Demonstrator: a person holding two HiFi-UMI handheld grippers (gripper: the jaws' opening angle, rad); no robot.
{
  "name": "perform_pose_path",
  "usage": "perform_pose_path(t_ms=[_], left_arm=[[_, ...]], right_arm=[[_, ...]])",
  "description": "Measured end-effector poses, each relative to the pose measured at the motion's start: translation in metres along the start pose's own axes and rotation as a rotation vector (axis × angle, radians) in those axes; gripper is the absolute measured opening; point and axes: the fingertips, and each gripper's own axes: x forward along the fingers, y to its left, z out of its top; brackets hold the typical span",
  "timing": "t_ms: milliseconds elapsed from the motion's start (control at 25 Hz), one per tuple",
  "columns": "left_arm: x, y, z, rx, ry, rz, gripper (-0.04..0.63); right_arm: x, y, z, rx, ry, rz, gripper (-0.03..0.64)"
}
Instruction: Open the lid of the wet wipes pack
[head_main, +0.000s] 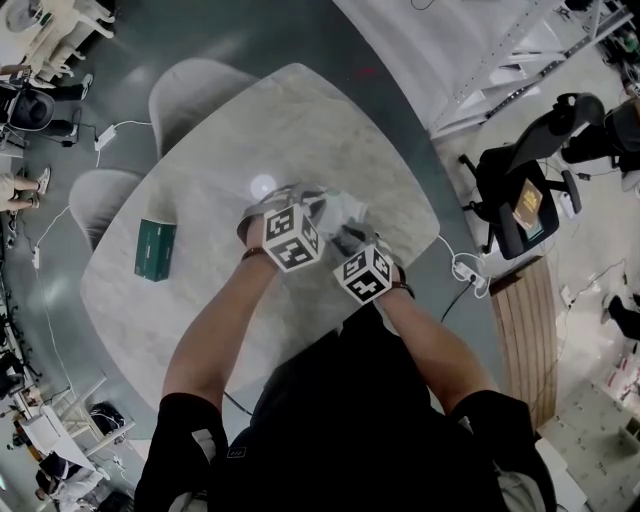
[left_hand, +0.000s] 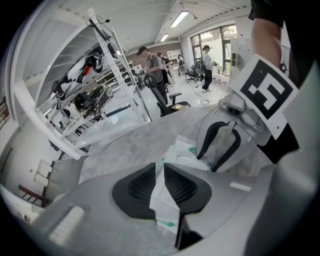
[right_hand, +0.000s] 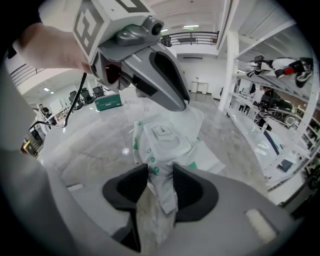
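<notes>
Nearest to us, the right tool (right_hand: 160, 172) is clamped on the crumpled near end of the wet wipes pack (right_hand: 165, 145). White film is bunched between its two dark pads.

The pack runs away from that tool, so its long axis lies roughly on the line between the two tools. It sits above the marble bench (head_main: 200, 330), in front of the person. We cannot tell whether any part of it rests on the surface.

The lid (right_hand: 161, 132) is the white moulded flap on the pack's upper face, just beyond the right tool's tips. We judge it still shut, as it lies flat against the pack.

The left tool (left_hand: 160, 169) reaches in from the far side of the lid. Its pads are pressed on a thin white sheet of the pack with green print. We cannot tell whether that sheet is the lid's tab or plain wrapper.

We judge that the left tool is the one placed to lift the lid, while the right anchors the pack.

Further out, a green carton (head_main: 155, 250) lies well apart on the bench. Two pale chairs (head_main: 195, 95) stand at the bench's far side, and white shelving racks (right_hand: 280, 75) stand beyond.
</notes>
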Motion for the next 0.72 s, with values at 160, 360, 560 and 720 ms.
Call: perform_pose_path(t_ms=[160,360,560,720], left_arm=[[0.012,0.014,0.004,-0.030,-0.003,0.025,0.066],[0.030,0.032,-0.003,-0.058,0.057,0.091,0.132],[0.029,0.037,-0.023,-0.283,0.028,0.135,0.169],[-0.001,0.033,-0.020,-0.416,-0.077,0.170,0.172]], right_arm=[[0.000,-0.002,-0.001,-0.007,-0.025,-0.015,0.164],[-0.001,-0.005,-0.003,-0.005,-0.041,-0.018,0.164],[-0.001,-0.003,-0.004,-0.019,-0.052,-0.016,0.164],[-0.015,0.001,0.002,-0.039,-0.073,0.001,0.164]])
